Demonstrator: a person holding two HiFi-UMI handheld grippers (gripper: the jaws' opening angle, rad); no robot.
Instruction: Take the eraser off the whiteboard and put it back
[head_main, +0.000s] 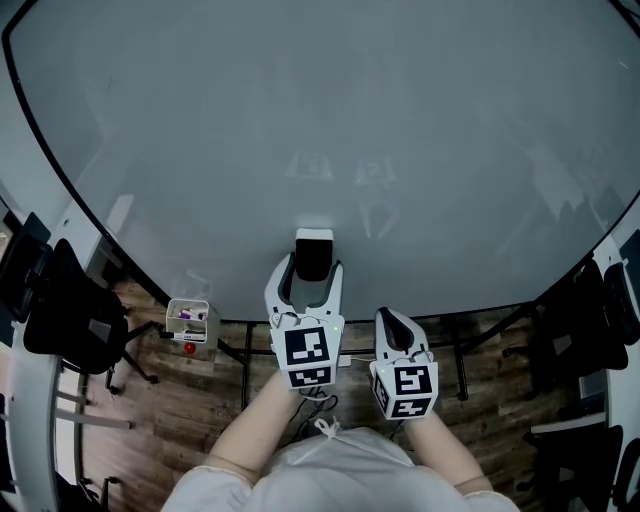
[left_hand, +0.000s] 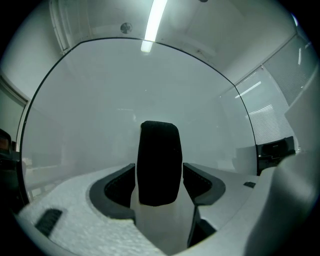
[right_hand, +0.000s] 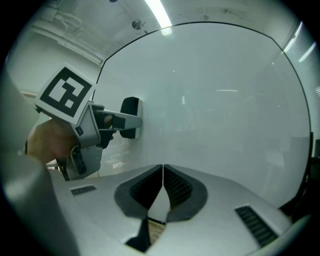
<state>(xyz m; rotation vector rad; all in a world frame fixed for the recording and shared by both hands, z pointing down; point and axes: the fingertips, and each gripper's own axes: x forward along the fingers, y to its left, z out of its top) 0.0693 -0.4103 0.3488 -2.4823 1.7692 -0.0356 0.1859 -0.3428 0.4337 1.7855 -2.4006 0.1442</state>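
A black-and-white eraser (head_main: 313, 258) sticks to the lower edge of the large whiteboard (head_main: 320, 120). My left gripper (head_main: 311, 266) reaches level around it, one finger on each side. In the left gripper view the black eraser (left_hand: 159, 162) stands between the dark pads (left_hand: 119, 187), with a thin gap on either side, so the jaws are open. The right gripper (head_main: 398, 318) hangs just to the right of it, short of the board, shut on nothing. From the right gripper view (right_hand: 163, 170) I see the left gripper (right_hand: 131, 120) at the eraser (right_hand: 131, 105).
A small white holder with markers (head_main: 188, 320) hangs under the board's left part. Black office chairs stand at the left (head_main: 75, 320) and at the right (head_main: 590, 320). Below the board are its black stand legs (head_main: 460, 355) and a wooden floor.
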